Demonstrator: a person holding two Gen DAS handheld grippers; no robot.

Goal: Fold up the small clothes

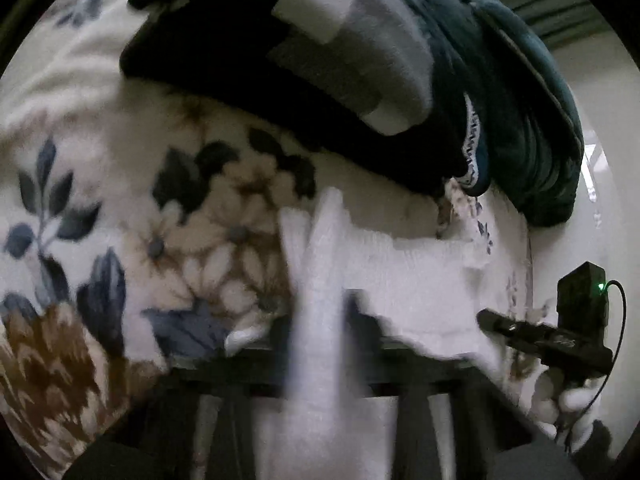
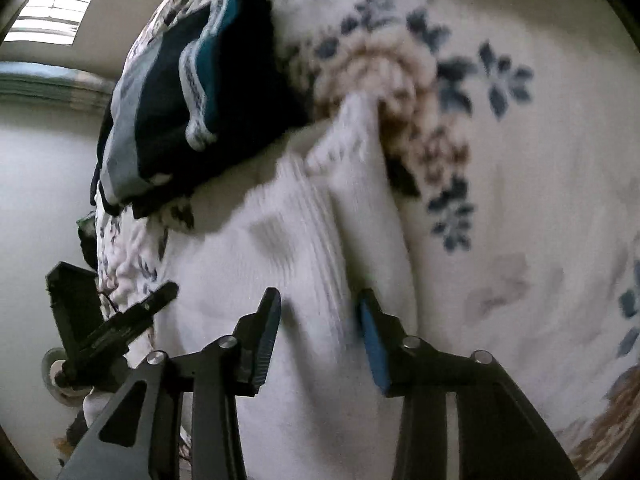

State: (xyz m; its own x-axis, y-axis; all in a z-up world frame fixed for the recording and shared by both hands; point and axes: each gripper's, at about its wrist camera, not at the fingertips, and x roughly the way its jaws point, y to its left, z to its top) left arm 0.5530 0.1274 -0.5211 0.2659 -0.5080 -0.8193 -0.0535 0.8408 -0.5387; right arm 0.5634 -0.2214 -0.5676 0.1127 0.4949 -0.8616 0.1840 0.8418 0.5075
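Note:
A white ribbed garment (image 2: 288, 264) lies on a floral blanket (image 2: 500, 200). My right gripper (image 2: 320, 308) is open, its fingers astride a fold of the white garment, close above it. In the left wrist view the white garment (image 1: 420, 280) is blurred, and a strip of it (image 1: 316, 320) rises across my left gripper (image 1: 320, 320), hiding its fingers. The left gripper seems shut on this strip. The right gripper also shows at the right of the left wrist view (image 1: 544, 336).
A stack of folded dark clothes, black, grey and teal (image 1: 360, 60), lies on the blanket (image 1: 120, 220) beyond the white garment; it also shows in the right wrist view (image 2: 192, 92). A pale wall (image 2: 36, 200) and a window (image 2: 52, 4) are at the left.

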